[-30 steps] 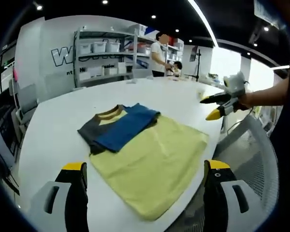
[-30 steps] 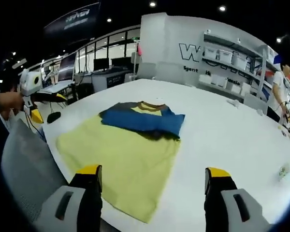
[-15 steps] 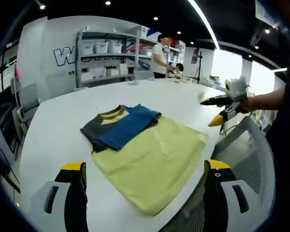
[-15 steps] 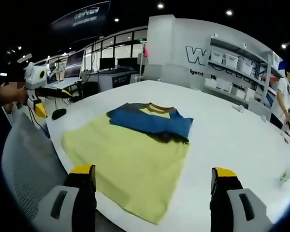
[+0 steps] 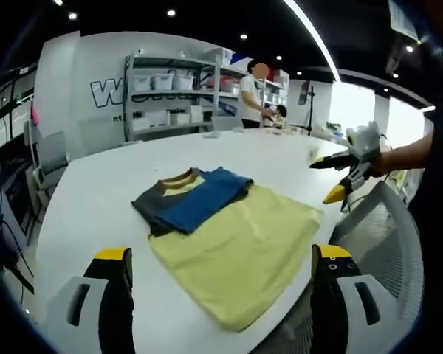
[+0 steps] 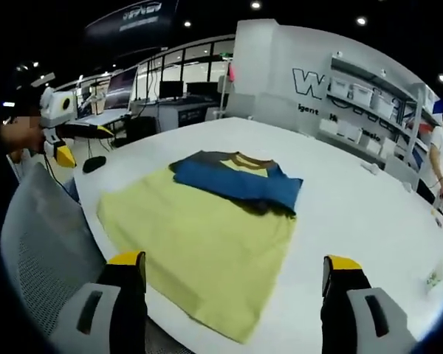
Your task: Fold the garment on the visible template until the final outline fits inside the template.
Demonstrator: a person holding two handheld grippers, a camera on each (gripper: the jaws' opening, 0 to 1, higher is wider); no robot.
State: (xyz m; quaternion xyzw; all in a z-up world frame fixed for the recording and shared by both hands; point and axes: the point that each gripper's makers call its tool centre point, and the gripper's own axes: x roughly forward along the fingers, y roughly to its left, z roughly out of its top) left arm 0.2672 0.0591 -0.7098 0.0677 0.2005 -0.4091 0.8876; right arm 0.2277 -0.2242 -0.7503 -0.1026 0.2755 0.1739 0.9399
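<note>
Two claws hang above the near edge of the white tabletop (image 5: 88, 199), each with its jaws spread wide and nothing between them. In the left gripper view the left claw (image 5: 220, 284) has its yellow-tipped jaws standing apart at the bottom, and just ahead of it, between the jaw lines, lies the yellow template (image 5: 240, 247), a flat sheet whose near corner reaches the tabletop's edge. Beyond that, on the template's far corner and partly on the bare tabletop, rests the folded garment (image 5: 188, 200), blue on top with dark grey and a yellow-and-brown collar showing. To this claw's right, off the tabletop's edge, a hand holds the right claw (image 5: 340, 177) in the air with its jaws parted, above a grey mesh chair (image 5: 384, 251). In the right gripper view the right claw (image 6: 232, 291) likewise faces the template (image 6: 199, 247), with the garment (image 6: 240, 181) at its far side and the left claw (image 6: 63, 147) off to the left. Farther off stand shelves with bins (image 5: 170, 92) and a person in a white shirt (image 5: 252, 96).
</note>
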